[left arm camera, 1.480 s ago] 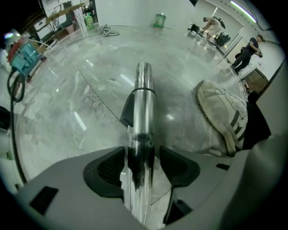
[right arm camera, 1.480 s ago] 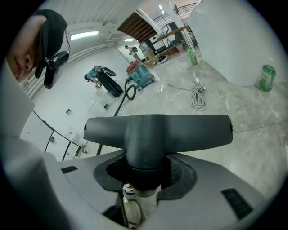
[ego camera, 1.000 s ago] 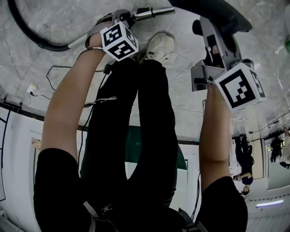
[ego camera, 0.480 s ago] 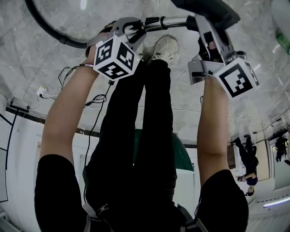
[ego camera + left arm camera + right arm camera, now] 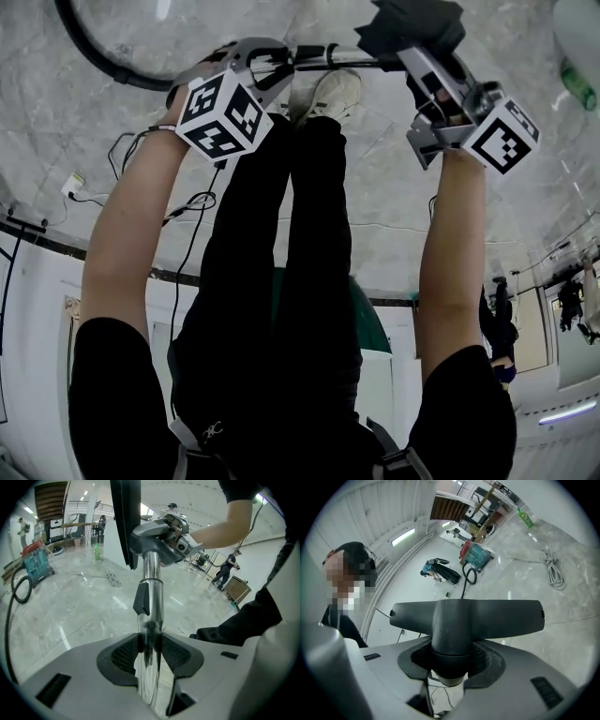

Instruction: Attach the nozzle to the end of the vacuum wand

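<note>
Left gripper point(image 5: 149, 645), lower centre of its own view: clenched on the chrome vacuum wand point(image 5: 151, 573), after closing in further just now. Right gripper point(image 5: 450, 665), centre of its own view: grasping the black nozzle point(image 5: 497, 616) by its neck. Farther out, top of the head view: wand end at the nozzle neck, over marble floor point(image 5: 84, 131).

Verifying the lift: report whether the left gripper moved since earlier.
Yes: the left gripper, fingers just closing further on the wand, rose toward the camera; cube now lower in frame than the shoe.
</note>
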`<state>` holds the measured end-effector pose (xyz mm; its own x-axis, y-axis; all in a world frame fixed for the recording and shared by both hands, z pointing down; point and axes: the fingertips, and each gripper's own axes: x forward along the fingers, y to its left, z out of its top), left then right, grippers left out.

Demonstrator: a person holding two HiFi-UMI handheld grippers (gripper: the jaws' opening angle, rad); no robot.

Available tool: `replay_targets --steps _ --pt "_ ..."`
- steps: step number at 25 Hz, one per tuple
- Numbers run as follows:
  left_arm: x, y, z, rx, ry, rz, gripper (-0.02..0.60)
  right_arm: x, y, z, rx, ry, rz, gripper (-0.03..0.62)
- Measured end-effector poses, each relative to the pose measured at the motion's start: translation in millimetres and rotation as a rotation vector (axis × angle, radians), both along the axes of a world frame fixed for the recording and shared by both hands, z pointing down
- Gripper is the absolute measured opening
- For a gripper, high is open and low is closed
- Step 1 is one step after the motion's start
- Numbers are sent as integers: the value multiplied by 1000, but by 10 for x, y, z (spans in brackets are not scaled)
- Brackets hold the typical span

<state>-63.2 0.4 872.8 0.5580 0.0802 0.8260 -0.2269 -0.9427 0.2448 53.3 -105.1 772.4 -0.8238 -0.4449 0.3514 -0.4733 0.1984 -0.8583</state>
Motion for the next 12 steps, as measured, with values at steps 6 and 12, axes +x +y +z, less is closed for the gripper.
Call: replay_targets --steps 6,12 --pt "-164 13 121 8 -40 -23 158 -45 38 153 -9 199 206 173" --pt "-288 75 161 47 -66 -25 159 -161 124 188 -72 298 323 172"
